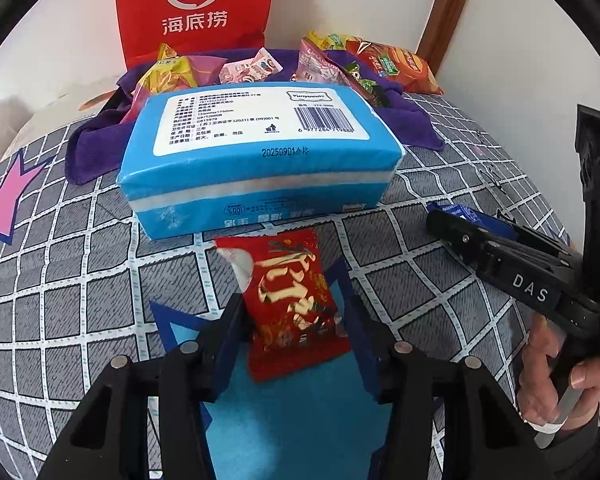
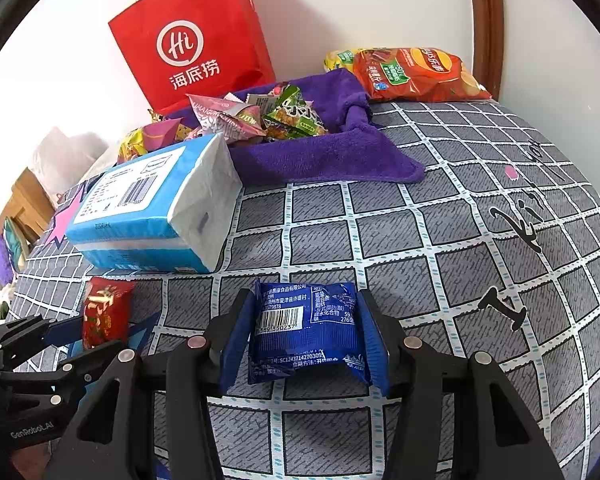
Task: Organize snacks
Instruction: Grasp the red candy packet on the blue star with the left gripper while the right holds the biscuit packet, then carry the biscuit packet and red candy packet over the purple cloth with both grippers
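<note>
grey checked bedding [image 2: 440, 240] with white grid lines covers the bed, printed with a pink star [image 1: 2, 200] at the left and black lettering at the right; white walls and a brown wooden post stand behind.

on the left, the left gripper [image 1: 296, 320] has its blue-padded jaws clenched on a red snack packet [image 1: 296, 308], a glossy, crinkled foil pouch with gold characters, whose sealed far end points at the tissue pack. the packet sits just above the bedding, near the front of the bed. beyond it lies a blue tissue pack [image 1: 256, 156], a soft rectangular brick in smooth plastic film with a white label and barcode on top and a white band along its side.

behind the tissue pack a purple towel [image 2: 332, 156], thick and fuzzy, is bunched up around a heap of small snack wrappers [image 2: 288, 116] in green, pink and yellow, all shiny and creased. a red paper bag [image 2: 196, 40] with a white round logo stands upright against the wall, touching the back of the towel.

to the right, the right gripper [image 2: 306, 340] grasps a blue snack packet [image 2: 306, 336], flat and squarish, matte-sheened with white print and a barcode facing up; the jaws press on its two side edges, close to the bedding. at the far right corner an orange chip bag [image 2: 416, 76], puffy and glossy, lies beside the towel, with a yellow packet behind it.
</note>
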A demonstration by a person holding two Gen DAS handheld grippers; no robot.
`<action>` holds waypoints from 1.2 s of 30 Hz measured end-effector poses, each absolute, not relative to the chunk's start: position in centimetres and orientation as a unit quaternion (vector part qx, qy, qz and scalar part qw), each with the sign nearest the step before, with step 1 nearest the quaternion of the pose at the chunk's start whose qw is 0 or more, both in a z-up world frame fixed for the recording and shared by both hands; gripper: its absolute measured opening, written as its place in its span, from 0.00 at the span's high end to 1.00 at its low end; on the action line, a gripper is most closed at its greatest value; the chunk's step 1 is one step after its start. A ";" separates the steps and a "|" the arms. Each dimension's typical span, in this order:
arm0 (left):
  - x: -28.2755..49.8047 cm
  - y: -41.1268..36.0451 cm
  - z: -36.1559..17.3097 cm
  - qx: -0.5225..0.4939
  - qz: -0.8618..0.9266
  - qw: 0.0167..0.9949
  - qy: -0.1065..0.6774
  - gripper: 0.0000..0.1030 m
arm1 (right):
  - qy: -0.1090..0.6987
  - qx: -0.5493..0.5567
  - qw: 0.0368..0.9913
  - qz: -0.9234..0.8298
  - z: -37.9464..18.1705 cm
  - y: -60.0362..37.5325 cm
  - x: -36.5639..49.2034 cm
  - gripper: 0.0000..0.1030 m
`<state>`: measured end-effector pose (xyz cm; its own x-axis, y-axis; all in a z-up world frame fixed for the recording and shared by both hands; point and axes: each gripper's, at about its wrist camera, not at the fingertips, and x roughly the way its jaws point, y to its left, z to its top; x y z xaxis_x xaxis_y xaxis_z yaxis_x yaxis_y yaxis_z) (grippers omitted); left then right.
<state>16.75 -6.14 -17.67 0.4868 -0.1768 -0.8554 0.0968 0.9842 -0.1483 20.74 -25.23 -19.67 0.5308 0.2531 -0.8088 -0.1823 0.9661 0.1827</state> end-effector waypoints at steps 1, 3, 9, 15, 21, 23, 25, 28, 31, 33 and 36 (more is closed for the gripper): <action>16.9 -6.2 -17.7 -0.041 -0.080 0.861 0.500 0.51 | 0.468 0.038 0.874 0.125 -19.7 -25.2 20.7 0.50; 17.0 -6.2 -17.8 -0.042 -0.082 0.862 0.498 0.48 | 0.469 0.038 0.874 0.125 -19.6 -25.2 20.7 0.49; 17.2 -6.0 -17.8 -0.045 -0.065 0.868 0.490 0.60 | 0.470 0.041 0.872 0.127 -19.5 -25.3 20.7 0.49; 17.1 -5.2 -17.7 -0.056 -0.074 0.864 0.495 0.65 | 0.470 0.038 0.873 0.125 -19.5 -25.3 20.8 0.49; 16.8 -4.7 -17.6 -0.059 -0.081 0.860 0.500 0.65 | 0.467 0.040 0.874 0.125 -19.7 -25.3 20.7 0.50; 16.6 -4.3 -17.3 -0.063 -0.089 0.859 0.501 0.65 | 0.467 0.031 0.875 0.122 -19.8 -25.1 20.7 0.50; 16.4 -3.9 -16.8 -0.063 -0.092 0.858 0.502 0.65 | 0.468 0.011 0.877 0.113 -19.9 -24.5 20.6 0.50; 16.2 -3.1 -15.5 -0.063 -0.094 0.861 0.495 0.65 | 0.469 -0.013 0.877 0.103 -20.1 -23.8 20.5 0.50; 16.1 -2.3 -14.1 -0.057 -0.094 0.867 0.485 0.65 | 0.470 -0.027 0.877 0.098 -20.2 -23.5 20.6 0.50; 16.0 -1.8 -13.1 -0.051 -0.095 0.872 0.477 0.65 | 0.470 -0.046 0.877 0.092 -20.2 -23.0 20.5 0.51; 16.1 -1.3 -12.0 -0.049 -0.098 0.877 0.469 0.65 | 0.466 -0.079 0.876 0.098 -20.0 -22.1 20.2 0.52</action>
